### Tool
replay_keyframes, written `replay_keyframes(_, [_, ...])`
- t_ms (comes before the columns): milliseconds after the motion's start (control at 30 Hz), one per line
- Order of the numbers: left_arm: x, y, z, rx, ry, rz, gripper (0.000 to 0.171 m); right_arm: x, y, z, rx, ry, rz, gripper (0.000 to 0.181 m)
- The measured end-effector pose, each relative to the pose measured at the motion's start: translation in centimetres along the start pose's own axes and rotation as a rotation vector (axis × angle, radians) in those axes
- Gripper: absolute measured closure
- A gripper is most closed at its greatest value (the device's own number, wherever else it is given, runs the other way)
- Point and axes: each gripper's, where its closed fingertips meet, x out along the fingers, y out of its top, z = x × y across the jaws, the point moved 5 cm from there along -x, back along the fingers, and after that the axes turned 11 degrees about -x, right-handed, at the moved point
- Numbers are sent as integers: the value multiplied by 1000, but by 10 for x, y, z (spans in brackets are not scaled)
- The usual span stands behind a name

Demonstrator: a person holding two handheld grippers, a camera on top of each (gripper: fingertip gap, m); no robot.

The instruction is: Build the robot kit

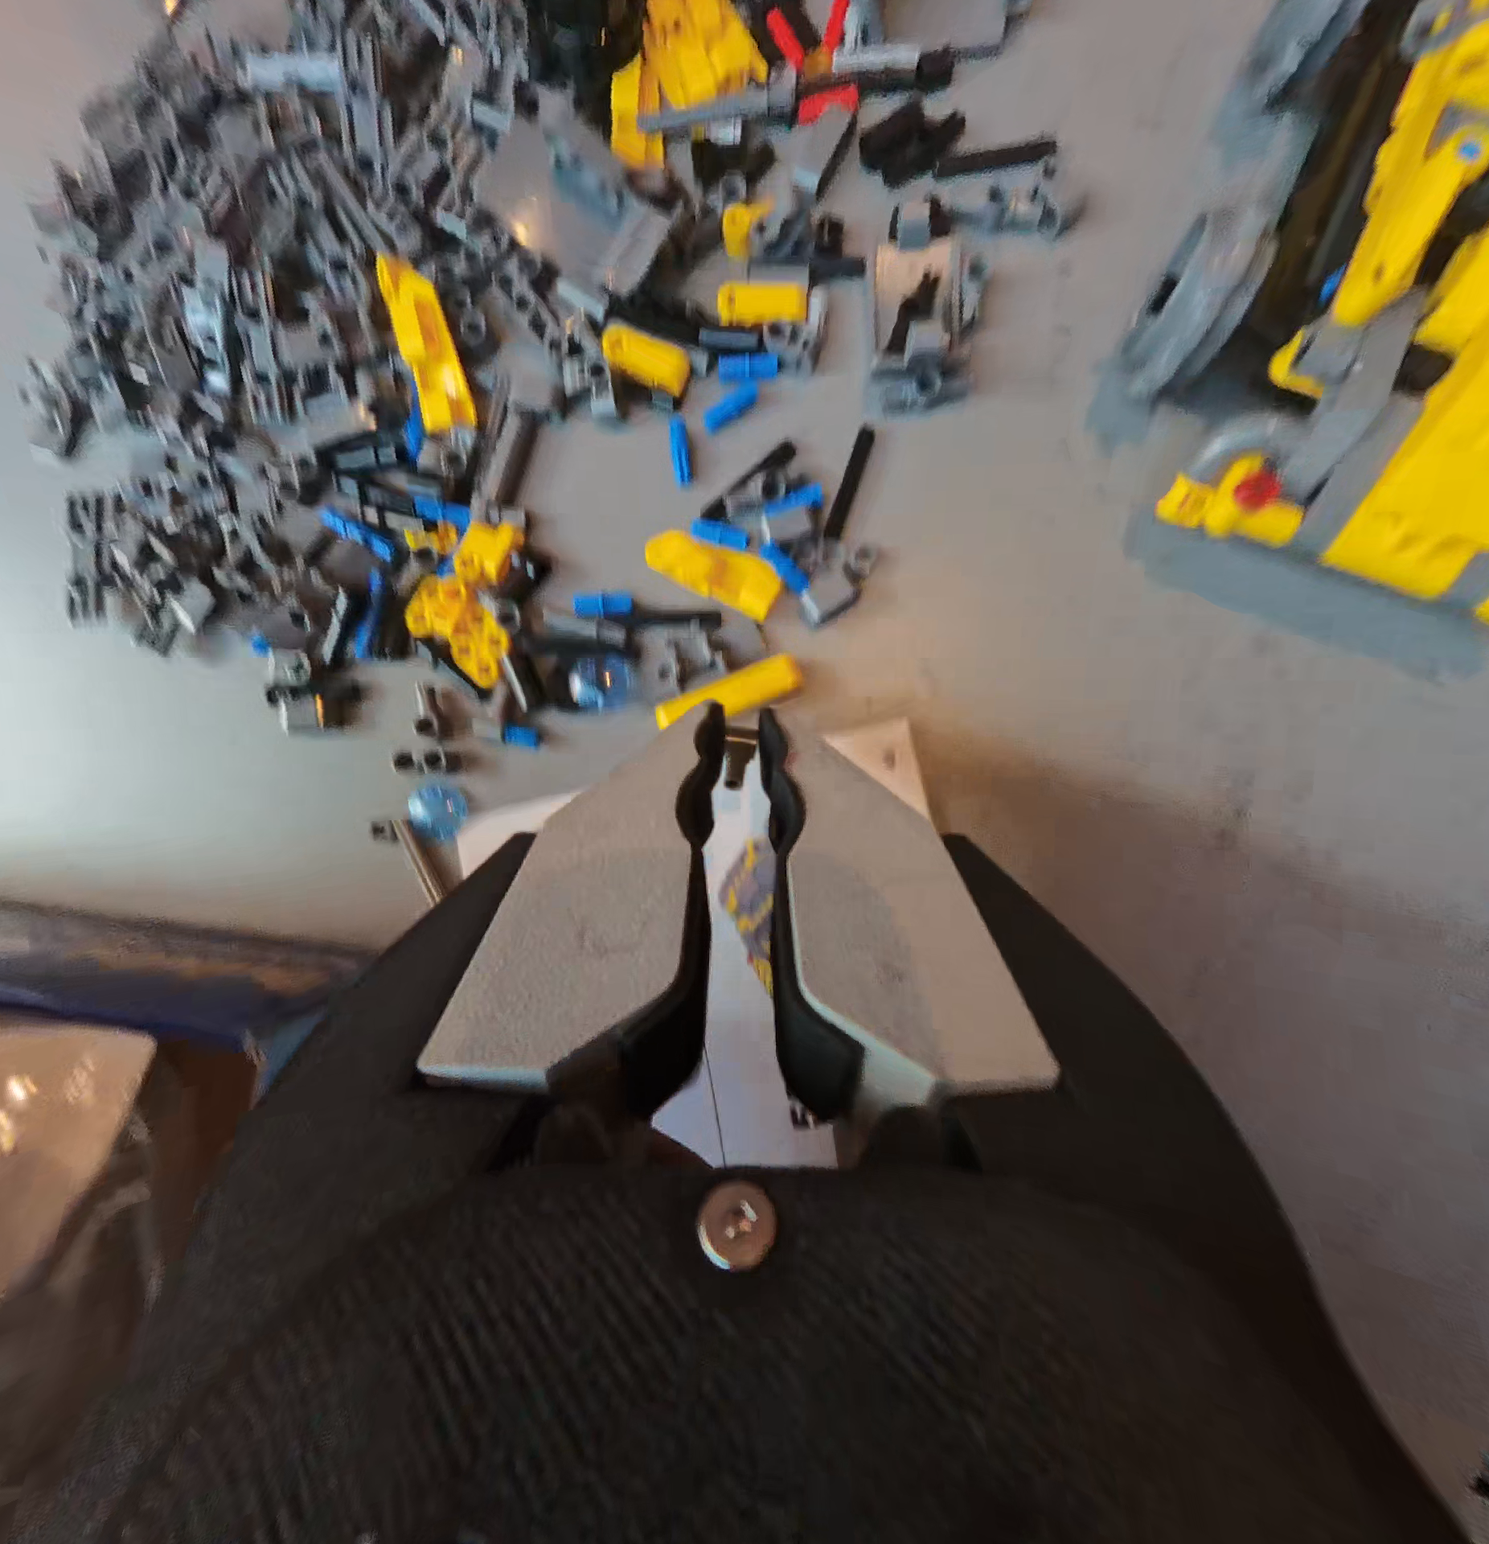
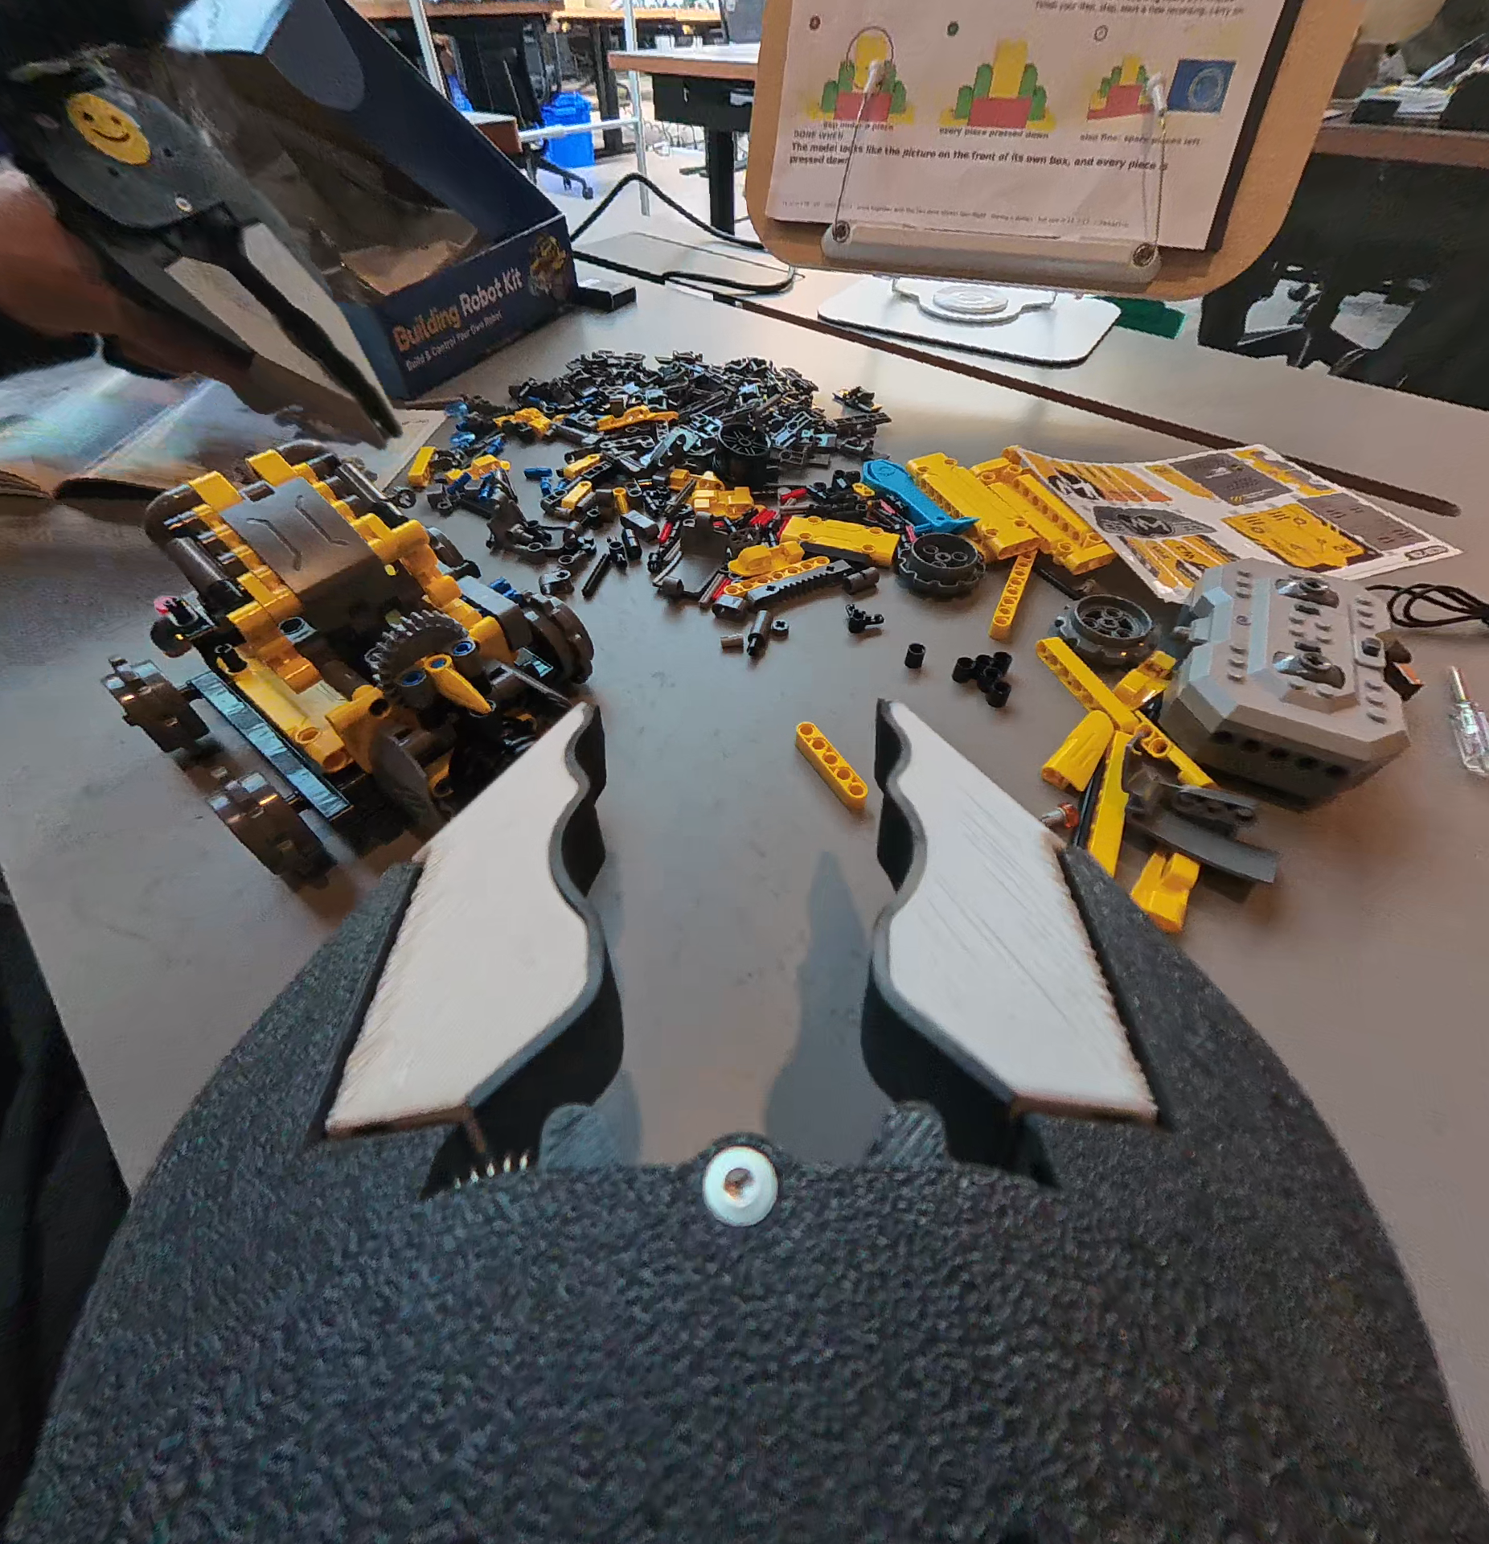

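My left gripper (image 1: 739,720) hangs over the table, its jaws nearly together on a small dark pin (image 1: 734,756). A yellow beam (image 1: 729,687) lies just beyond its tips, and the view is blurred. In the right wrist view the left gripper (image 2: 374,422) is at the upper left, above a yellow-and-grey tracked vehicle model (image 2: 340,635), which also shows in the left wrist view (image 1: 1393,334). My right gripper (image 2: 737,718) is open and empty, low over bare table (image 2: 708,835). A short yellow beam (image 2: 831,766) lies beside its right finger.
A pile of black, grey, yellow and blue parts (image 2: 708,468) covers the middle of the table and shows in the left wrist view (image 1: 307,376). A grey motor block (image 2: 1284,677), sticker sheet (image 2: 1226,510) and screwdriver (image 2: 1472,735) lie right. A blue box (image 2: 474,309), open booklet (image 2: 73,434) and sheet stand (image 2: 1017,125) are behind. Some 35 cm of space lies between my two pairs of fingers. Measured from the fingertips, the grey motor block (image 2: 1284,677) is 15 cm or so from the right gripper and 45 cm from the left.
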Motion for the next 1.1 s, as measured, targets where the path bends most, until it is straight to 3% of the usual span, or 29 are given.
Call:
replay_keyframes(167, [16, 58, 2, 18, -22, 60, 165, -4, 2, 3, 23, -6, 31, 117])
replay_keyframes(200, [19, 65, 0, 3, -6, 70, 154, -4, 1, 5, 22, -17, 31, 116])
replay_keyframes(267, [22, 74, -3, -55, 7, 107, 139, -4, 1, 6, 23, -26, 28, 113])
replay_keyframes(367, [11, 76, 6, -113, -52, 204, 134, -3, -1, 6, 20, -27, 14, 112])
replay_keyframes(533, [-40, 52, 14, -189, 11, 340, 124, -1, -2, 6, 15, -41, -3, 112])
replay_keyframes(667, [-88, 17, 58, -239, -106, 598, 119, 0, -3, 10, 20, -65, -13, 110])
replay_keyframes(833, [-95, -32, 124, -212, -240, 817, 118, -1, -1, 19, 10, -150, 5, 96])
replay_keyframes(933, [-80, -50, 142, -163, -231, 764, 122, 2, -2, 23, 17, -165, -6, 94])
replay_keyframes(1100, [-78, -52, 149, -127, -339, 723, 138, 7, -3, 26, 4, -193, -37, 92])
